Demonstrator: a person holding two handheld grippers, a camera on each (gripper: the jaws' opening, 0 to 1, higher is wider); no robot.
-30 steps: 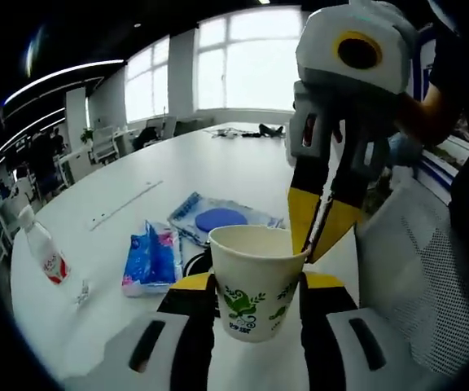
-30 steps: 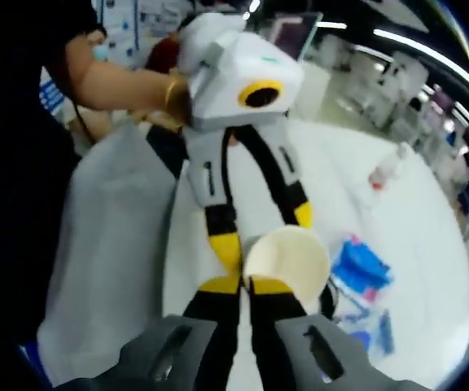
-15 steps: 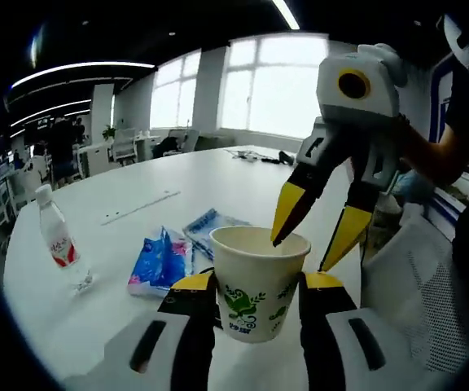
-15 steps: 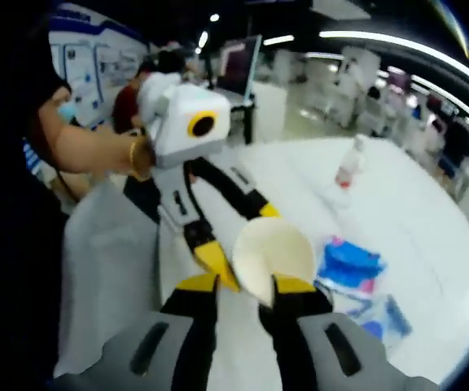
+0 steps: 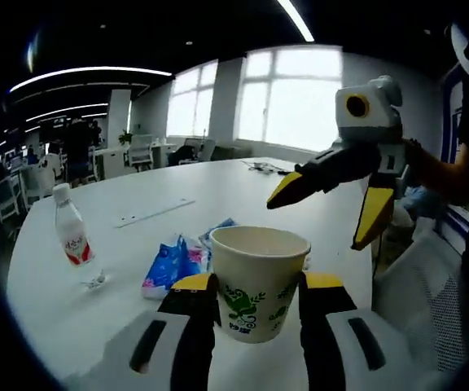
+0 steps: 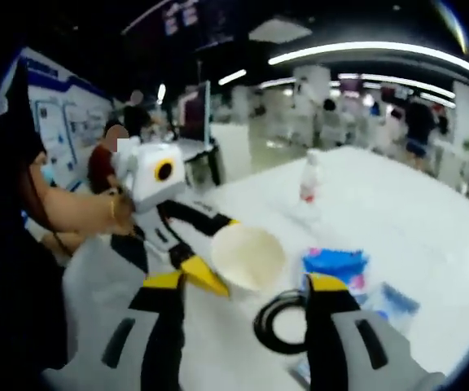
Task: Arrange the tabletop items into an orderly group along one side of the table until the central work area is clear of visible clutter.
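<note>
Early in the tidy-up: left gripper (image 5: 251, 287) clamps the paper cup (image 5: 257, 278) between its jaws; right gripper (image 6: 247, 285) is spread wide, empty, just beyond the cup. Bottle (image 5: 71, 238) and blue packet (image 5: 169, 261) sit loose ahead-left. Right gripper view adds a black cable coil (image 6: 282, 323) between its jaws.

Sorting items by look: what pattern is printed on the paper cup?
A green leafy print on the white cup, clearest in the left gripper view.
</note>
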